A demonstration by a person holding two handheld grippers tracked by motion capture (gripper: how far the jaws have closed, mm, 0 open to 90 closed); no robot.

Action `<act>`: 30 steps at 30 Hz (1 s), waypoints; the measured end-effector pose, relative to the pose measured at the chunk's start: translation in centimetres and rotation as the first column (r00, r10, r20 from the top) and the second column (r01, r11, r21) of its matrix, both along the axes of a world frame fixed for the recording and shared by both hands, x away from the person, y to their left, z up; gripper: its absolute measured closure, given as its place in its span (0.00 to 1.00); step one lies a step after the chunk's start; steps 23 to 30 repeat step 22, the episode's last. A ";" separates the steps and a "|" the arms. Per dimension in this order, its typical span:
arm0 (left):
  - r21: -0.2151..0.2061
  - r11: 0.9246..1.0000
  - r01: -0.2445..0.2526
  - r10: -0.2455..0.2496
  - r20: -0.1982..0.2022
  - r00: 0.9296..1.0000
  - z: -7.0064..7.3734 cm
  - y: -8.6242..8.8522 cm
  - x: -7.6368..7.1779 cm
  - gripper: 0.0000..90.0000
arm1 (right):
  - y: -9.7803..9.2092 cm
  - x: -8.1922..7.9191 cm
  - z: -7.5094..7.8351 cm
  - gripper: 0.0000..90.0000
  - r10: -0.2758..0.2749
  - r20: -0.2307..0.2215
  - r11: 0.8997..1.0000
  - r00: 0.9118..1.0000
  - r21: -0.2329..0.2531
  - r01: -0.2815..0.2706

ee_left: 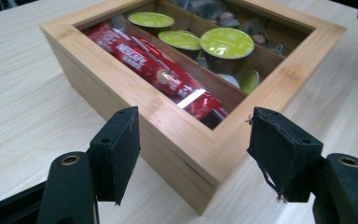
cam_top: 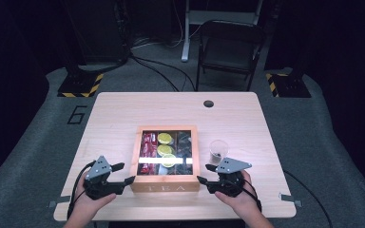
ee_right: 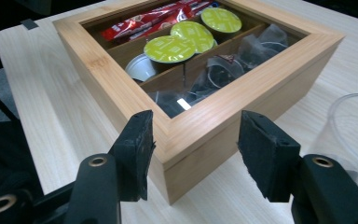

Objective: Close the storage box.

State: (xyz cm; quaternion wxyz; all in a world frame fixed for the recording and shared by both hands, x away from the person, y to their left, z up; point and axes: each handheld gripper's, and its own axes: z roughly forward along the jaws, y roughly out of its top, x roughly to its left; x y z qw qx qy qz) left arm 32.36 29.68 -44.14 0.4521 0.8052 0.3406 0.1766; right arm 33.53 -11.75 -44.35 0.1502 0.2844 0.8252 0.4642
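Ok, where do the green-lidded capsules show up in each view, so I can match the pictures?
High view: the green-lidded capsules sit in the middle compartment of the wooden tea box, at table centre.
Left gripper view: the capsules lie upper centre-right, beyond the red sachets.
Right gripper view: the capsules lie upper centre, with the sachets behind them.
Shared landmark: the red sachets, in the compartment next to the capsules.

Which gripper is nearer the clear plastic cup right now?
Right. The right gripper sits just below the cup; the left gripper is across the tea box.
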 end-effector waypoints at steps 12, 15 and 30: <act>-0.008 0.998 -0.060 0.060 -0.011 0.998 -0.4 2.1 1.3 0.42 | -1.8 0.8 -0.7 0.51 -0.077 -0.019 0.997 0.997 -0.003 0.076; -0.010 0.996 -0.084 0.084 -0.012 0.996 -0.8 2.5 1.8 0.42 | -2.2 0.9 -0.9 0.51 -0.087 -0.022 0.996 0.996 -0.005 0.087; -0.020 0.987 -0.158 0.156 -0.051 0.986 -1.5 3.6 2.9 0.43 | -2.2 0.4 -1.1 0.51 -0.050 -0.060 0.998 0.997 0.042 0.053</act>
